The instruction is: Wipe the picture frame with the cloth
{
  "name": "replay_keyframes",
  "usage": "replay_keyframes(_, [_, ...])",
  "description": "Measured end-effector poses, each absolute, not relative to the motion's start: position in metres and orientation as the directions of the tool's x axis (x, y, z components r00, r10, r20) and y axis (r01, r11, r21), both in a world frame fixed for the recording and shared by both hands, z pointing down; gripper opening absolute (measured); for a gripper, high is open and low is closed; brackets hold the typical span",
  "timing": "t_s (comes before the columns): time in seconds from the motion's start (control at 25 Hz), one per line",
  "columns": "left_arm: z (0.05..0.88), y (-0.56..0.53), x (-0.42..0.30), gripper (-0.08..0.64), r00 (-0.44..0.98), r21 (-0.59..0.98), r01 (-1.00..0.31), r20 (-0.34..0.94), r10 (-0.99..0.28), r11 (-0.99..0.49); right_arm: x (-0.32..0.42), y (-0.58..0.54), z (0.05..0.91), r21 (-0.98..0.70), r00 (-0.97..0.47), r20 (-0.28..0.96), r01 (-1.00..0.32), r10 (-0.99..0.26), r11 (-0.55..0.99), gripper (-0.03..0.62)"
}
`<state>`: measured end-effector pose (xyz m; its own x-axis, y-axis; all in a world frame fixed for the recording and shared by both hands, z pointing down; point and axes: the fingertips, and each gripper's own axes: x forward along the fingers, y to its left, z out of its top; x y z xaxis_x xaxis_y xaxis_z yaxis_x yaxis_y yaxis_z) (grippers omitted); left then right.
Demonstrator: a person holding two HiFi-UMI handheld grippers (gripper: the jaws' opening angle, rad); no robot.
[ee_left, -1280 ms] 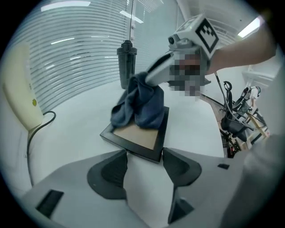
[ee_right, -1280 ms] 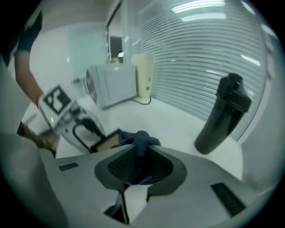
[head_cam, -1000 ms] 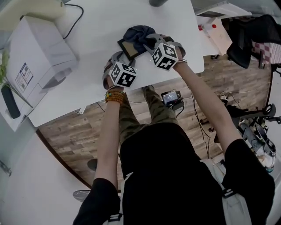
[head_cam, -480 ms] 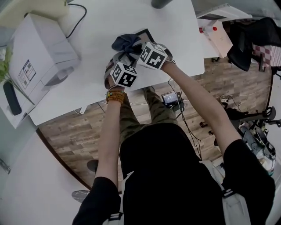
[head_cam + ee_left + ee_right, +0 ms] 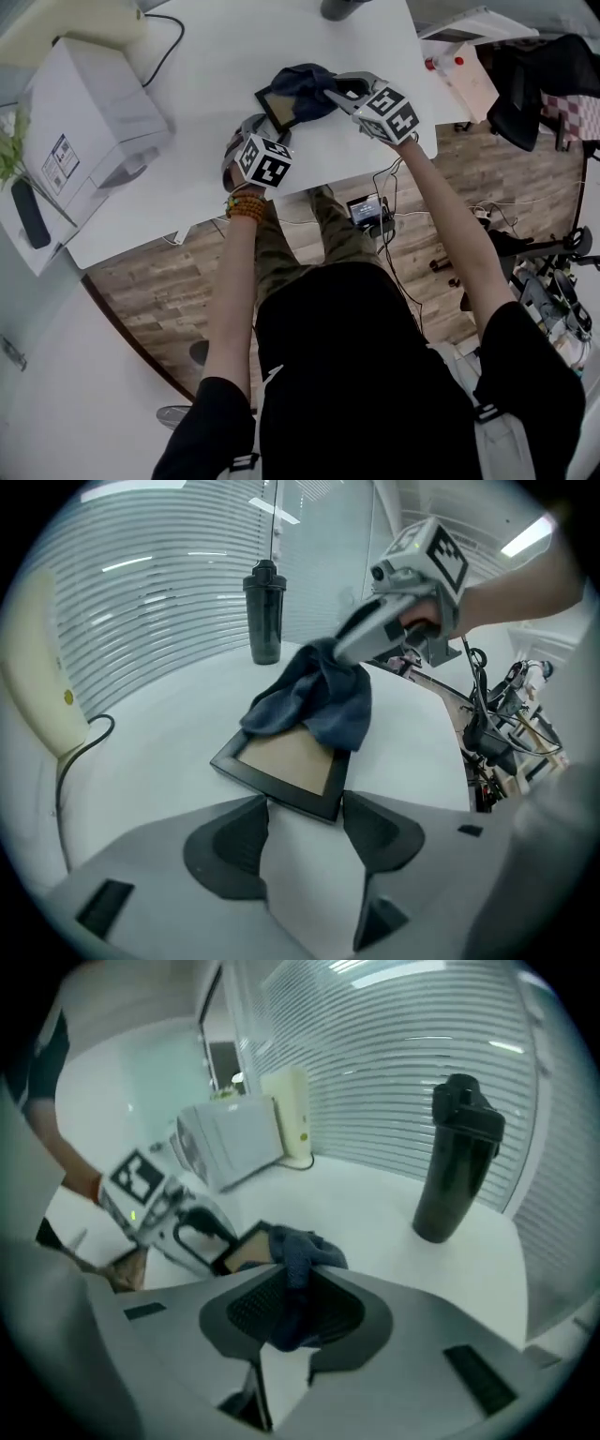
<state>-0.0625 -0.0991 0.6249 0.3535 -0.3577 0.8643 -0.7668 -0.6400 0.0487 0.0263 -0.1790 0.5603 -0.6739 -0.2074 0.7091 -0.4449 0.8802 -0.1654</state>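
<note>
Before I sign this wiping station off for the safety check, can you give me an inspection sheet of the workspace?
Surface: white table, no spills seen.
Job's things: picture frame on the table; dark blue cloth draped over its far end.
Clutter: black bottle; white machine; cream appliance.
Grippers: left hand-held gripper holds the frame's near corner, jaws wide; right hand-held gripper shut on the cloth.
Cables: black cable on the table; loose cables on the floor.
Surroundings: wooden floor; window blinds.
</note>
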Motion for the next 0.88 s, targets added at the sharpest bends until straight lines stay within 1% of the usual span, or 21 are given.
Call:
replay_keyframes(0.08, [0.625, -0.098, -0.063, 0.256, 0.351, 0.049, -0.767, 0.867, -0.354, -0.64, 0.037, -0.164, 0.586, -0.021, -0.566, 0.798, -0.368, -0.206, 0.93, 0.067])
replay_keyframes(0.12, [0.626, -0.099, -0.063, 0.256, 0.35, 0.049, -0.766, 0.868, -0.352, -0.641, 0.036, -0.157, 0.594, 0.03, -0.533, 0.819, -0.329, -0.211, 0.944, 0.067])
replay_keyframes(0.16, [0.626, -0.099, -0.063, 0.256, 0.35, 0.049, -0.765, 0.869, -0.351, -0.642, 0.031, -0.153, 0.597, 0.063, -0.514, 0.83, -0.303, -0.219, 0.951, 0.067])
replay_keyframes(0.24, [0.626, -0.1, -0.063, 0.256, 0.351, 0.048, -0.764, 0.868, -0.352, -0.643, 0.017, -0.147, 0.599, 0.072, -0.498, 0.842, -0.279, -0.208, 0.958, 0.066])
replay_keyframes(0.4, [0.626, -0.1, -0.064, 0.258, 0.346, 0.045, -0.771, 0.867, -0.357, -0.636, -0.019, -0.131, 0.602, -0.011, -0.516, 0.848, -0.249, -0.123, 0.968, 0.066])
replay_keyframes(0.56, [0.626, -0.1, -0.064, 0.258, 0.349, 0.045, -0.767, 0.866, -0.358, -0.64, -0.049, -0.114, 0.604, -0.151, -0.572, 0.82, -0.244, -0.016, 0.958, 0.064])
replay_keyframes(0.64, [0.626, -0.1, -0.064, 0.258, 0.352, 0.044, -0.764, 0.865, -0.358, -0.644, -0.067, -0.106, 0.6, -0.26, -0.624, 0.779, -0.227, 0.065, 0.939, 0.065])
replay_keyframes(0.72, [0.626, -0.098, -0.064, 0.258, 0.354, 0.046, -0.762, 0.865, -0.356, -0.646, -0.082, -0.104, 0.584, -0.378, -0.708, 0.693, -0.197, 0.135, 0.904, 0.066])
replay_keyframes(0.76, [0.625, -0.098, -0.064, 0.256, 0.355, 0.047, -0.76, 0.866, -0.352, -0.649, -0.085, -0.11, 0.571, -0.411, -0.753, 0.644, -0.192, 0.135, 0.891, 0.066])
replay_keyframes(0.8, [0.625, -0.098, -0.064, 0.256, 0.357, 0.048, -0.756, 0.867, -0.349, -0.652, -0.084, -0.122, 0.557, -0.416, -0.79, 0.606, -0.209, 0.099, 0.885, 0.067])
replay_keyframes(0.88, [0.624, -0.098, -0.062, 0.255, 0.362, 0.048, -0.749, 0.865, -0.347, -0.661, -0.065, -0.161, 0.537, -0.358, -0.814, 0.579, -0.313, -0.054, 0.88, 0.067])
